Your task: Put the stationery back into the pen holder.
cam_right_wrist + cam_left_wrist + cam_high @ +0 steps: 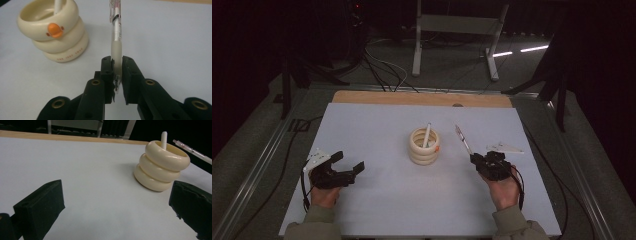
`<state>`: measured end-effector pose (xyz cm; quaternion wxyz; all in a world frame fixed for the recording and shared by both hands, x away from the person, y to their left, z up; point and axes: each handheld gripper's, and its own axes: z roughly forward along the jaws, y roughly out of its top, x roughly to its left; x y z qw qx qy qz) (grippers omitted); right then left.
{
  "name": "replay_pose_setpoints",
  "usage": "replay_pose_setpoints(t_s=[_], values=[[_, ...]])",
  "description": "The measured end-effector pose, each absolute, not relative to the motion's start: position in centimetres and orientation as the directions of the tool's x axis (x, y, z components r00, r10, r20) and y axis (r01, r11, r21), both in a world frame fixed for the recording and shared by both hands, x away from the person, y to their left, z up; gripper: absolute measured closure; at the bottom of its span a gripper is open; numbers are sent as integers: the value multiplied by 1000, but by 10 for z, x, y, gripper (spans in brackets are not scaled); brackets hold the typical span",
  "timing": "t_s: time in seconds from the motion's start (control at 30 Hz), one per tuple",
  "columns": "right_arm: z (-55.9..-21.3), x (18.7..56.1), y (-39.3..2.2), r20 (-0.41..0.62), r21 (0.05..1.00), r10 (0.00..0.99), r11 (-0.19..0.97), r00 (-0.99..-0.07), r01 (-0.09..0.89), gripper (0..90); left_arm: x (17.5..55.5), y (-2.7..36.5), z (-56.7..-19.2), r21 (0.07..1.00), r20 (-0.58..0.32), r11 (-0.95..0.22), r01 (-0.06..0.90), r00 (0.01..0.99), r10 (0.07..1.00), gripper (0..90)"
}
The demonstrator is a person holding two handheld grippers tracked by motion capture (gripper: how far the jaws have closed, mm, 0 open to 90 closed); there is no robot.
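At the near left, the left gripper (pixel 348 169) rests low over the white table (pixel 377 200), its jaws spread with nothing between them. In the middle stands the cream ringed holder (pixel 424 146), one white stick (pixel 427 134) already leaning inside. At the right, the right gripper (pixel 475 159) pinches a clear pen (pixel 116 42) by its tip end, barrel pointing far. The pen seems lifted for delivery; next it must swing left over the holder's mouth, tip downward, then be released.
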<state>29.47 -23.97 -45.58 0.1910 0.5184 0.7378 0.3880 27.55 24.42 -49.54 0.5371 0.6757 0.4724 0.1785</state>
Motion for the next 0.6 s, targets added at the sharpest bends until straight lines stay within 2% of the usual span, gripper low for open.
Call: replay_pose_setpoints(t_s=[0.6], values=[[-440, 289, -229, 118, 794, 890, 183, -441, 580, 814, 276, 243, -496, 892, -267, 18, 452, 495, 827, 3]])
